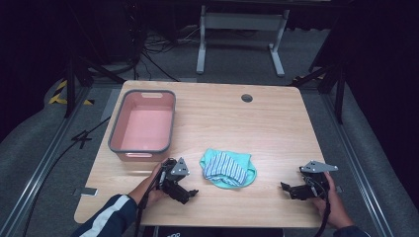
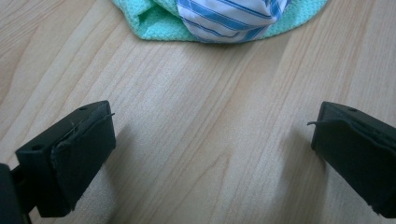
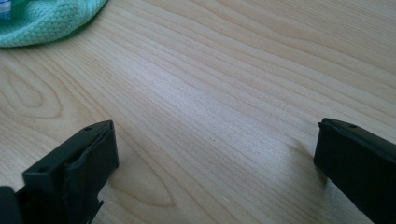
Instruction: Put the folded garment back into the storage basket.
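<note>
A small bundle of cloth (image 1: 228, 169) lay near the front middle of the wooden table (image 1: 276, 123), a mint-green knitted piece wrapped around a white piece with blue stripes. The left gripper view brought out what the high view blurred: the green cloth (image 2: 154, 21) had a fine bumpy weave, and the striped cloth (image 2: 229, 18) was smooth and folded into a rounded lump on top of it. The right gripper view caught just a green corner (image 3: 46, 18) at its upper left.

The left gripper (image 1: 190, 192) sat just beside the bundle on its left, held low over the table, jaws spread wide with bare wood between them. The right gripper (image 1: 289, 187) was well apart from the bundle on the other side, jaws likewise wide and empty. A hand (image 1: 155, 190) held each from the front edge.

A pink tub (image 1: 143, 126) with a grey rim stood near the table's back left corner, rectangular with rounded corners. Open wood stretched across the right half and back of the table.
</note>
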### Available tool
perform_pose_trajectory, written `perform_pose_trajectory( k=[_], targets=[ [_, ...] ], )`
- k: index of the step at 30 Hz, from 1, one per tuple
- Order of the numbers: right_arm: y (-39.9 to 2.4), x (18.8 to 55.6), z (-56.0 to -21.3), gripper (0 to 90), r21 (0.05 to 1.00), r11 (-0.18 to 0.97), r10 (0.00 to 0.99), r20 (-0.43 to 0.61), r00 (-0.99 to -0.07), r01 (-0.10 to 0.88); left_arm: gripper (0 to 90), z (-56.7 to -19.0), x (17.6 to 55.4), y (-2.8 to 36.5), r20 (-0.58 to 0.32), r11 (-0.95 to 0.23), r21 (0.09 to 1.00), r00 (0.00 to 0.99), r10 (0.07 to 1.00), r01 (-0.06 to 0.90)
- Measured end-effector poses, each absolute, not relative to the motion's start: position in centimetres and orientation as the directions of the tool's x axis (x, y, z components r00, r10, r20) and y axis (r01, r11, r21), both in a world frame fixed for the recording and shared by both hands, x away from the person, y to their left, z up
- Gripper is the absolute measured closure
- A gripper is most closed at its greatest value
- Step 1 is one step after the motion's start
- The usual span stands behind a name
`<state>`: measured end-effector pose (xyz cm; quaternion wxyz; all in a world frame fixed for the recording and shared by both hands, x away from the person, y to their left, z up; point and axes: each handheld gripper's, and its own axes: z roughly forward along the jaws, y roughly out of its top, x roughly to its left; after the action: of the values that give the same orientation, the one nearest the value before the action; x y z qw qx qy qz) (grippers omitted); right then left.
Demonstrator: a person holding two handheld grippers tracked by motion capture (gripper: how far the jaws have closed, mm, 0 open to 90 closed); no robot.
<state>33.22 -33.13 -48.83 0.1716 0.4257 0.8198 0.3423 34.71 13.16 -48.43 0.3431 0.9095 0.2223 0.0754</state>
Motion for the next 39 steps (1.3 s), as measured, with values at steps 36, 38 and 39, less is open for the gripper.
perform_pose_trajectory(
  k=[36, 38, 39],
  targets=[
    [-30.1, 33.2, -46.9, 25.5, 0.740, 0.397, 0.799, 0.013, -0.602, 0.543, 16.5, -45.9, 35.8, 11.0, 0.033, -0.666, 0.687, 0.904, 0.426, 0.289],
    [-28.4, 33.3, -46.5, 27.0, 0.739, 0.422, 0.777, 0.002, -0.630, 0.524, 19.1, -45.5, 36.3, 10.6, 0.035, -0.650, 0.701, 0.896, 0.442, 0.293],
    [-27.4, 33.4, -46.3, 27.4, 0.737, 0.435, 0.769, -0.007, -0.639, 0.516, 19.2, -45.4, 36.5, 10.3, 0.039, -0.653, 0.699, 0.895, 0.444, 0.293]
  ],
)
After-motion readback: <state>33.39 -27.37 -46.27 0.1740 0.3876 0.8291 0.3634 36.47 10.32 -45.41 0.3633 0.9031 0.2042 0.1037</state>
